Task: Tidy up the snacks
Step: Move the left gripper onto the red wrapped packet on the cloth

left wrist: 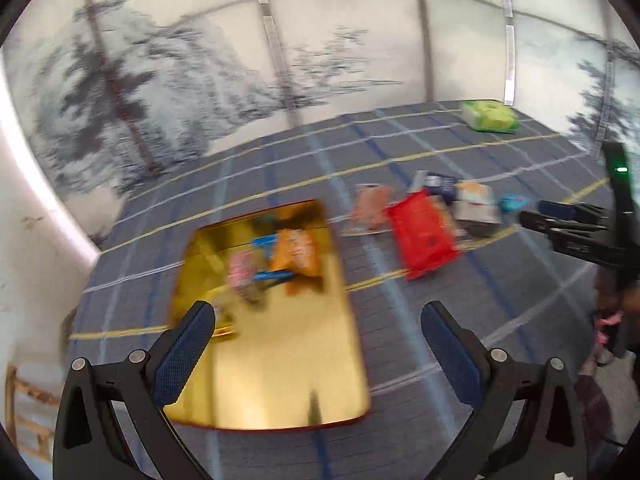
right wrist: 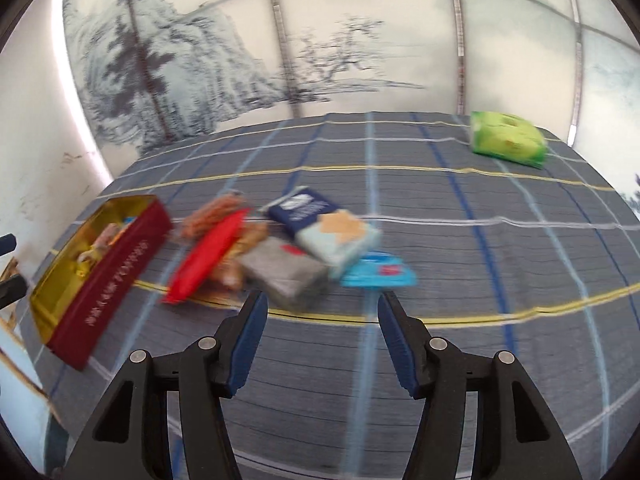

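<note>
A gold-lined tin [left wrist: 280, 364] with red outer walls [right wrist: 104, 276] sits on the checked cloth and holds a few snack packs [left wrist: 280, 260]. A loose pile lies to its right: a red pack [left wrist: 422, 234] [right wrist: 208, 256], a grey pack [right wrist: 284, 272], a navy pack [right wrist: 302, 210], a pale blue pack [right wrist: 340, 240] and a bright blue pack [right wrist: 378, 276]. My left gripper [left wrist: 316, 320] is open and empty above the tin. My right gripper [right wrist: 322, 308] is open and empty, just in front of the pile; it also shows in the left wrist view [left wrist: 560, 220].
A green pack [right wrist: 508, 138] [left wrist: 490, 116] lies at the far right corner of the table. A wall with a painted tree scene stands behind the table. The table's left edge runs close to the tin.
</note>
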A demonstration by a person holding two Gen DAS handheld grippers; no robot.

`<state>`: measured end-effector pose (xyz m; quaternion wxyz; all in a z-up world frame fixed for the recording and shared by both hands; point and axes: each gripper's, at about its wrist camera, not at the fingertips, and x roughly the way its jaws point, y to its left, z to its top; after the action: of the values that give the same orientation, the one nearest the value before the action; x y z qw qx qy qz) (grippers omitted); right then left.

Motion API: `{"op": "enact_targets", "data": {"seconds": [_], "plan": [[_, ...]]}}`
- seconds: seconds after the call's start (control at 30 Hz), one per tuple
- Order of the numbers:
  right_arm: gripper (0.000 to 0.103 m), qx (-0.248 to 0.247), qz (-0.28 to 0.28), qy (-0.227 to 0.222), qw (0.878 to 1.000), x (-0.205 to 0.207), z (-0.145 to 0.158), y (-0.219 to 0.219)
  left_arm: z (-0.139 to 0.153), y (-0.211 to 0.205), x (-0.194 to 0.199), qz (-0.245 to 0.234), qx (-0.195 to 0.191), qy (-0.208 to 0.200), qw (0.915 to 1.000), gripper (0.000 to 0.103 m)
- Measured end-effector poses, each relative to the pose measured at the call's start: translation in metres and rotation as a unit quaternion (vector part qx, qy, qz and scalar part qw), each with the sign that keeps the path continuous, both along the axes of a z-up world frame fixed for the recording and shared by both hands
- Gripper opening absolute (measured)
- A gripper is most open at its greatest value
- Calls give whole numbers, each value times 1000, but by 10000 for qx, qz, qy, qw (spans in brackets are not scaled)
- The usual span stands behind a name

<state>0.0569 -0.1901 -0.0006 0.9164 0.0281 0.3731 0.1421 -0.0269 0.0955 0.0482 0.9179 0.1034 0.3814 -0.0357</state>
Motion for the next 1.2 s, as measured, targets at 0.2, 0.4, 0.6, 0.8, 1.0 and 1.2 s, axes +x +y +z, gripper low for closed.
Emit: {"op": "enact_targets", "data": {"seconds": [0.2,0.4,0.6,0.8,1.0,1.2], "plan": [[59,443,-253,123,9986,5,-13,-39,-2,-57,42,-1037,-838,712,9885,102],[62,662,-53,16,9978,2,-12,-46,-36,-71,109,-1047,-1493,1562,9708,97],[65,735,126,-77,9972,0,-12,-40,-70,-67,145,-746,-1847,2176,9555,73],[69,794,251,-140,9964,-3,-11,-39,-85,-53,164,-466,-2222,2363,9448,73],[72,773,301,-176,9964,-3,-11,-37,-92,-40,179,-293,-2726,2508,9284,75],[77,775,269,-205,9964,-1,-11,-37,-92,-49,179,-365,-2399,2371,9407,42]]}}
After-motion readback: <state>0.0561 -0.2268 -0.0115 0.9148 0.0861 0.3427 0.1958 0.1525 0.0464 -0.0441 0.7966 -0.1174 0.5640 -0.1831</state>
